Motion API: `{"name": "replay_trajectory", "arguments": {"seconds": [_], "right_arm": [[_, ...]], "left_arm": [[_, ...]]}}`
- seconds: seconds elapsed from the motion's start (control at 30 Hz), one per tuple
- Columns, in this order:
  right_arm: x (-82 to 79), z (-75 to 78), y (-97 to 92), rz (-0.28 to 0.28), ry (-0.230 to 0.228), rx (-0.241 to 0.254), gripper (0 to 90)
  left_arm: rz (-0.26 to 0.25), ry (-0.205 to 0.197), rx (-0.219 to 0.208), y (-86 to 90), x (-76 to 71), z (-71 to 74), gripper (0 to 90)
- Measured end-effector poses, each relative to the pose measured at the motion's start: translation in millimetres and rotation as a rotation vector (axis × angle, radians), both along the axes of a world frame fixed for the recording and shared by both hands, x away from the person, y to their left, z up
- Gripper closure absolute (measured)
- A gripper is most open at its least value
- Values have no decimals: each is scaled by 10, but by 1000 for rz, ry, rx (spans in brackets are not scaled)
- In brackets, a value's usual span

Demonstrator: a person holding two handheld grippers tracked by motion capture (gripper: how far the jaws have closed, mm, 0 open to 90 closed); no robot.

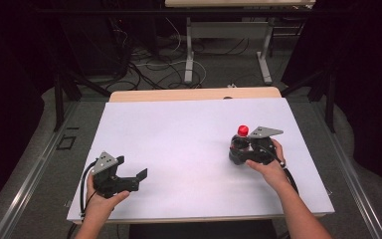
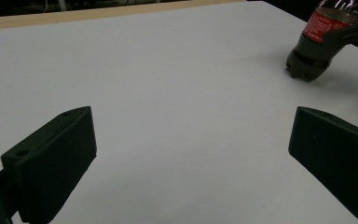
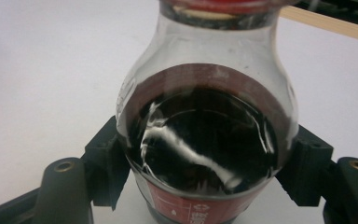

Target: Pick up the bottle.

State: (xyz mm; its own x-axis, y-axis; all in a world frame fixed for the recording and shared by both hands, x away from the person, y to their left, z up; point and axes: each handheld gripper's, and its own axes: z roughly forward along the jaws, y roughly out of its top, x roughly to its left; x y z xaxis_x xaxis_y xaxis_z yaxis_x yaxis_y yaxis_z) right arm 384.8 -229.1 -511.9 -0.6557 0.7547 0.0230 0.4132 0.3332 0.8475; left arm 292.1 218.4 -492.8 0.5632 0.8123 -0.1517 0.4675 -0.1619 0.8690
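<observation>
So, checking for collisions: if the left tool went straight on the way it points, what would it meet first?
Probably nothing: the white table top looks free ahead of the left tool. The dark plastic cola bottle stands off that line.

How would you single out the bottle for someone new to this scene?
Start at the white table and go to its right side. There the right tongs clamp the bottle: clear plastic, dark drink inside, a red cap and red label, the sole coloured thing there.

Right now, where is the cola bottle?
In the high view the cola bottle stands on the white table, right of centre, clamped in the right gripper.
</observation>
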Motion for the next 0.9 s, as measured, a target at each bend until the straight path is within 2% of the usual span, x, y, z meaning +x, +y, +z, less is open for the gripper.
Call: {"name": "replay_trajectory", "arguments": {"seconds": [0.27, 0.43, 0.53, 0.63, 0.8, 0.9], "right_arm": [[-279, 198, 271, 127, -31, 36, 288], [-448, 294, 450, 193, -68, 27, 288], [-545, 326, 541, 215, -73, 32, 289], [-612, 342, 607, 262, -56, 55, 288], [-698, 324, 710, 307, -60, 53, 288], [-727, 296, 764, 336, -40, 37, 289]], "left_arm": [[-61, -3, 21, -186, 8, 67, 9], [-124, -7, 31, -359, 21, 144, 25], [-165, -20, 35, -486, 20, 214, 36], [-203, -41, 39, -609, 19, 291, 63], [-279, -53, 13, -805, 14, 417, 93], [-339, -57, -14, -903, 30, 498, 115]]}}
